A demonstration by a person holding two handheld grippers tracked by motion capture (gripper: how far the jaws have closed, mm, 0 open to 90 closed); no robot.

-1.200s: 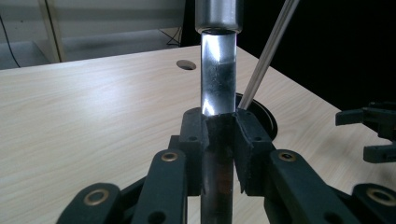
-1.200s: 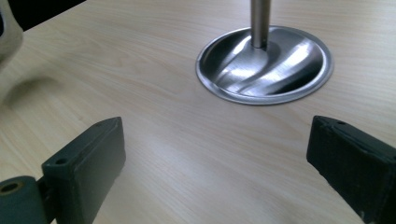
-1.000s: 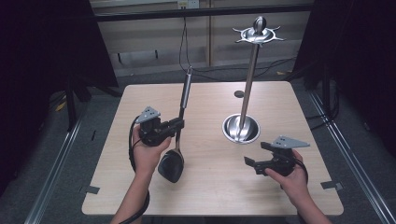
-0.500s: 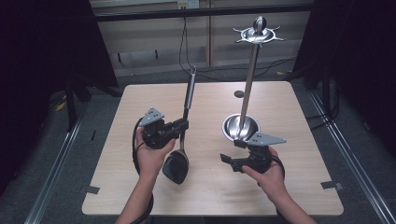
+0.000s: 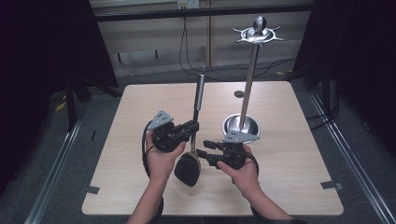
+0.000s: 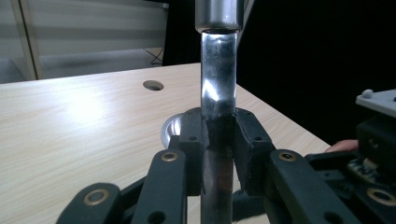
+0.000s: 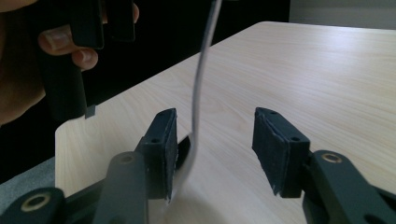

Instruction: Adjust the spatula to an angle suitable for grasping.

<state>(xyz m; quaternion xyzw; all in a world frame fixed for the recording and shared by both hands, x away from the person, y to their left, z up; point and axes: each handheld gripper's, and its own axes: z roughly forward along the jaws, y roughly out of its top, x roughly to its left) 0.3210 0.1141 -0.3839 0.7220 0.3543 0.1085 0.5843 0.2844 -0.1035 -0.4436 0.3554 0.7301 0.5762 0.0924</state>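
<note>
- High view: the left gripper (image 5: 190, 128) is clamped on the shaft of a black-headed ladle (image 5: 188, 169), held upright with its head just above the tabletop (image 5: 289, 158). The steel utensil stand (image 5: 241, 125) rises just beside the ladle, on the person's right. The right gripper (image 5: 201, 153) sits between ladle and stand base, pointing at the ladle's lower shaft.
- Left gripper view: both jaws press on the ladle's shiny shaft (image 6: 218, 107), below its thicker handle sleeve. A hole in the tabletop (image 6: 153, 85) lies beyond the ladle.
- Right gripper view: the jaws stand wide, with the ladle's thin curved neck (image 7: 198, 88) between them, close to one pad (image 7: 166, 144); the left hand (image 7: 28, 60) is beyond it.
- Risk, as I judge it: the neck sits off-centre, so closing could push the ladle sideways, twist it in the left grip, or knock it against the stand.
</note>
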